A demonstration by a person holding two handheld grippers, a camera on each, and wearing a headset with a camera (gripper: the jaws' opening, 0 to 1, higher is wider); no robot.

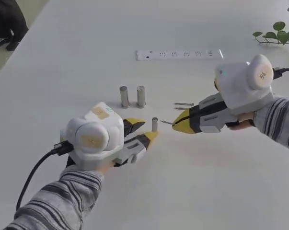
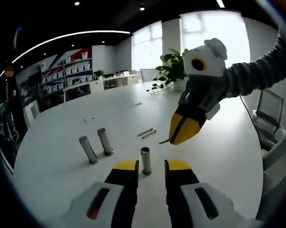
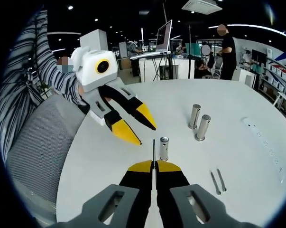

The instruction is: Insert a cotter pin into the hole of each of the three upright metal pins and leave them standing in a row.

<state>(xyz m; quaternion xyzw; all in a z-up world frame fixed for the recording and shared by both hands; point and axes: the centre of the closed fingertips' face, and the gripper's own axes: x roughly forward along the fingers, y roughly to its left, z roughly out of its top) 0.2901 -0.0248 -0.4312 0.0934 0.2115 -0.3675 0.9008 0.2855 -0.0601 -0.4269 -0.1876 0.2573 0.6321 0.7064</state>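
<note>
One short upright metal pin (image 1: 155, 124) (image 2: 145, 160) (image 3: 164, 147) stands at the mouth of my left gripper (image 1: 146, 129) (image 2: 151, 166) (image 3: 143, 133). That gripper is open, with a jaw on each side of the pin. My right gripper (image 1: 176, 125) (image 2: 182, 137) (image 3: 153, 166) is shut on a thin cotter pin (image 1: 167, 122) (image 2: 164, 141) (image 3: 153, 149). The cotter pin's free end points at the upper part of that metal pin, just short of it. Two taller metal pins (image 1: 124, 96) (image 1: 141, 96) stand side by side farther back.
Two loose cotter pins (image 1: 183, 106) (image 3: 217, 181) lie on the white table to the right of the tall pins. A white power strip (image 1: 179, 54) lies at the back, with a plant (image 1: 276, 34) at the far right. A black cable (image 1: 36, 172) trails from the left gripper.
</note>
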